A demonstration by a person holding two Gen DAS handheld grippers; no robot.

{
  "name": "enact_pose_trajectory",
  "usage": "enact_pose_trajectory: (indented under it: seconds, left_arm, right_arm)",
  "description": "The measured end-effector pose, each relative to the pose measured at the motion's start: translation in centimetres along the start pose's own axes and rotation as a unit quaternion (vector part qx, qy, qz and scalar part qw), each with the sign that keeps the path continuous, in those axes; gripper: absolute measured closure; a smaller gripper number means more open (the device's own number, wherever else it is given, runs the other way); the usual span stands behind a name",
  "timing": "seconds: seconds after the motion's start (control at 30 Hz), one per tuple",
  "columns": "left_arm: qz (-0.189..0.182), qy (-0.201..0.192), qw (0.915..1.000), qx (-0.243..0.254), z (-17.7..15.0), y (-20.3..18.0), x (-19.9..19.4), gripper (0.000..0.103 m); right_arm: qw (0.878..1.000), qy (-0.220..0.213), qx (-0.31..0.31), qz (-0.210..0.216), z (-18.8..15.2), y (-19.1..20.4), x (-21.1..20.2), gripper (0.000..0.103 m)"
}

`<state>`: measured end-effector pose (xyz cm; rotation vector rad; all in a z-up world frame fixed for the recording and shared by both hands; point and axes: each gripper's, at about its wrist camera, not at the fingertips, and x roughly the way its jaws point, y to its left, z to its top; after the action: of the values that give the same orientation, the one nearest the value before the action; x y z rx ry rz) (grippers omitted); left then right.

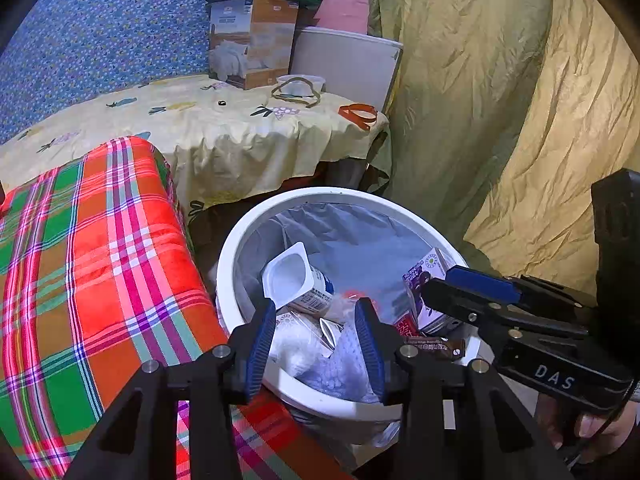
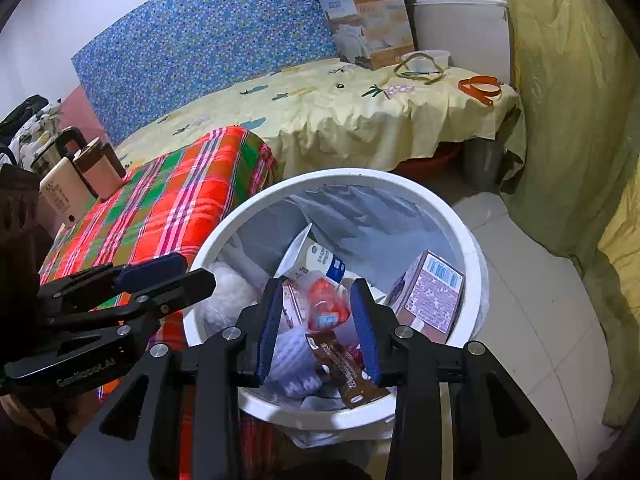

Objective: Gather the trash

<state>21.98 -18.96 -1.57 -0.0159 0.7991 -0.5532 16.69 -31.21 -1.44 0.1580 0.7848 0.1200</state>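
Observation:
A white trash bin (image 1: 240, 240) (image 2: 224, 224) with a grey liner holds an empty yogurt cup (image 1: 294, 276) (image 2: 320, 258), a purple carton (image 1: 412, 300) (image 2: 432, 292), white tissue and a red-labelled plastic pack (image 2: 326, 308). My left gripper (image 1: 317, 308) (image 2: 198, 270) hangs open over the bin's near-left rim with nothing in it. Over the near rim, my right gripper (image 2: 318, 292) (image 1: 438, 282) stands open. A brown snack wrapper (image 2: 344, 368) (image 1: 436, 349) lies loose on the trash below its fingers, apart from both pads.
A red-green plaid blanket (image 1: 100, 260) borders the bin on the left. Behind it stands a table under a yellow cloth (image 1: 240, 128) with a cardboard box (image 1: 252, 40) and an orange strap (image 1: 358, 114). Yellow-green curtains (image 1: 520, 100) hang right; tiled floor (image 2: 540, 280) shows there.

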Motion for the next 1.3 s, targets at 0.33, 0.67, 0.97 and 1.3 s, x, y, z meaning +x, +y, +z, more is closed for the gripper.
enact_pose_trajectory:
  seconds: [0.33, 0.67, 0.97, 1.3]
  left_arm:
    - [0.010, -0.017, 0.9998, -0.007, -1.0, -0.1, -3.0, 0.062]
    - [0.032, -0.033, 0.9987, -0.019, -4.1, -0.5, -8.0, 0.062]
    - [0.072, -0.055, 0.9955, -0.027, -7.1, -0.7, -12.9, 0.062]
    - [0.111, -0.069, 0.9903, -0.047, -10.6, -0.5, -16.6, 0.062]
  right_arm:
    - [1.000, -0.014, -0.002, 0.002, -0.5, 0.9, -1.7, 0.065]
    - [1.000, -0.017, -0.019, 0.018, -2.2, 3.7, -3.4, 0.062]
    - [0.998, -0.026, -0.038, 0.037, -3.7, 6.1, -5.3, 0.056]
    - [0.995, -0.033, -0.073, 0.052, -5.6, 8.8, -7.0, 0.055]
